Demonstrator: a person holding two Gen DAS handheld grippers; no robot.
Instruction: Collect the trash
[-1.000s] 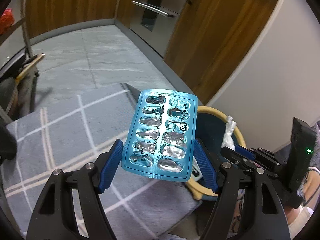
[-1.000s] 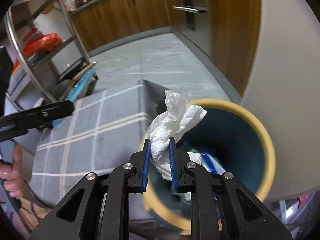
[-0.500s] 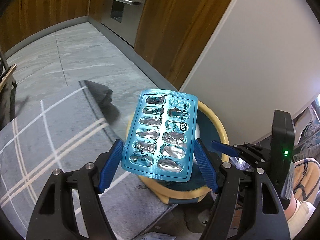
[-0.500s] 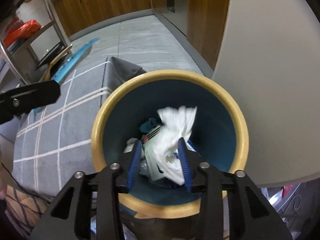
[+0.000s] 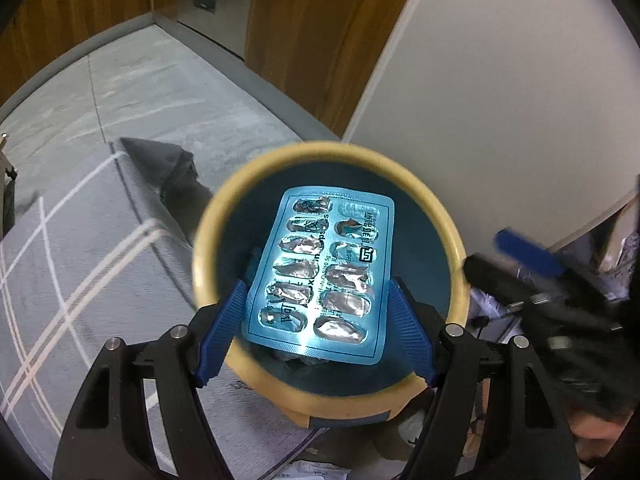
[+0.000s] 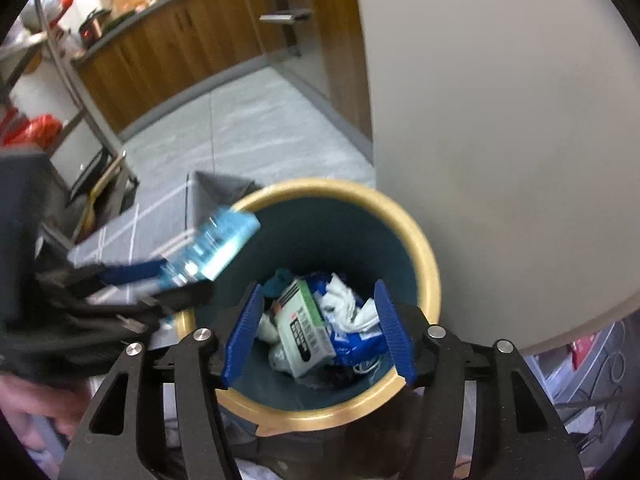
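Grey floor tiles [image 5: 168, 92] run along wooden kitchen cabinets [image 6: 188, 36], and at the far left of the right wrist view stands a metal shelf rack [image 6: 76, 92] with a red bag [image 6: 34, 130] on it. Nearer, a grey rug [image 5: 72, 240] with pale crossing lines covers the floor, one corner folded up just beside the trash bin [image 5: 208, 240]. Over the rug side of that bin, the left gripper [image 5: 316, 328] clamps a blue blister pack [image 5: 320, 276] between its blue pads, holding it by its lower half; the emptied foil pockets face the camera, and the pack hangs above the bin's dark blue interior. From the right wrist view the same pack [image 6: 218, 246] shows blurred, reaching in over the bin's left rim. The bin has a yellow rim and stands against a pale wall panel [image 6: 500, 120]. Inside lie a green-and-white carton [image 6: 302, 328], crumpled white tissue [image 6: 346, 308] and a blue wrapper [image 6: 360, 342], heaped together. The right gripper [image 6: 318, 334] hovers over the bin's near rim with its jaws spread wide and nothing between them
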